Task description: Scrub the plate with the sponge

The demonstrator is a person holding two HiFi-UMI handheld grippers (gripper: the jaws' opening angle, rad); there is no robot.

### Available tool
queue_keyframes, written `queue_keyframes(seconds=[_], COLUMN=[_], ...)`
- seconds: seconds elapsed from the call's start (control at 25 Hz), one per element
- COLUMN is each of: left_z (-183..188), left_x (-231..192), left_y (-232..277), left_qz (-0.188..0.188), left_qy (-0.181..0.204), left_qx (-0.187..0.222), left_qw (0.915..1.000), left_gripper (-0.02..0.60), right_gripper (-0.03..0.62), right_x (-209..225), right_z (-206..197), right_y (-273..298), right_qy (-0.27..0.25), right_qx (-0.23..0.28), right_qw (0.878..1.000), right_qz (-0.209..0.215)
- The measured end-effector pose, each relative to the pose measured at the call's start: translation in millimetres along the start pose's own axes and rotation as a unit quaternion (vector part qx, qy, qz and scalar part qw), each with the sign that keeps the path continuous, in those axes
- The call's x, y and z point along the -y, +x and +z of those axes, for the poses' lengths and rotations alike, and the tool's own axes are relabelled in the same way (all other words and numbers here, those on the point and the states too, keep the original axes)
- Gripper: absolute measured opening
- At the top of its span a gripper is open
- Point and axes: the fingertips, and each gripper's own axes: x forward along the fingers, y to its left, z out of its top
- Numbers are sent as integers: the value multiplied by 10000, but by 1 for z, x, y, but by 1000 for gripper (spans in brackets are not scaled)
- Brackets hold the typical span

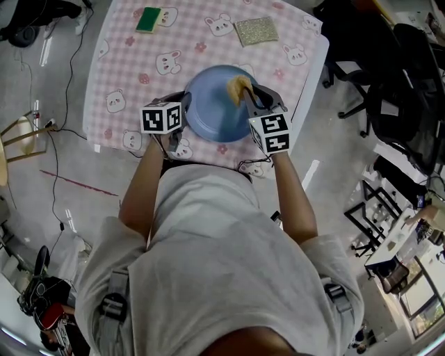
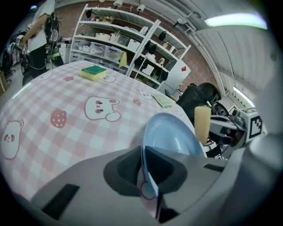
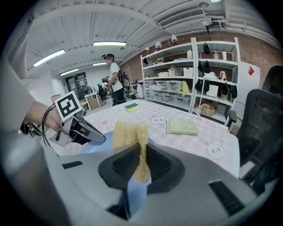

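Note:
A light blue plate (image 1: 217, 104) is held tilted above the near edge of the pink checked table (image 1: 125, 62). My left gripper (image 1: 182, 111) is shut on the plate's rim (image 2: 148, 176), at the plate's left side. My right gripper (image 1: 245, 97) is shut on a yellow sponge (image 1: 238, 87), which rests against the plate's upper right face. In the right gripper view the sponge (image 3: 130, 137) stands pinched between the jaws, with the plate (image 3: 95, 148) just behind it. The left gripper view has the sponge (image 2: 202, 123) upright beside the plate (image 2: 170, 137).
A green and yellow sponge (image 1: 149, 19) lies at the table's far left. A glittery scouring pad (image 1: 256, 30) lies at the far right. Office chairs (image 1: 389, 76) stand to the right of the table. A person (image 3: 116, 81) stands near shelves (image 3: 208, 84) in the background.

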Motion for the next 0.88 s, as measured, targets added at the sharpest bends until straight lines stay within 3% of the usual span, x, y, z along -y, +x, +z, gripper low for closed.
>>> queue_keyframes(seconds=[0.04,0.4,0.6,0.88], left_z=[1,12,27,32], left_x=[1,12,29,41], left_y=[0,-9,-17,-26], left_qz=[-4,-112,-227,-257], left_qy=[-7,-38,239,397], left_qx=[42,304,509,550], left_qw=[10000,9995,9982,9974], left_gripper=[31,34,41,46], right_gripper=[48,49,49,48], right_x=[0,-5,-1,-2], right_z=[-2,-9,-3,-4], right_y=[4,46,58,63], right_qy=[-99,-987,-1553,-1771], right_qx=[-99,-836,-860,-918], right_qw=[9999,9916,9840,9797], right_qz=[1,98,-159,-176])
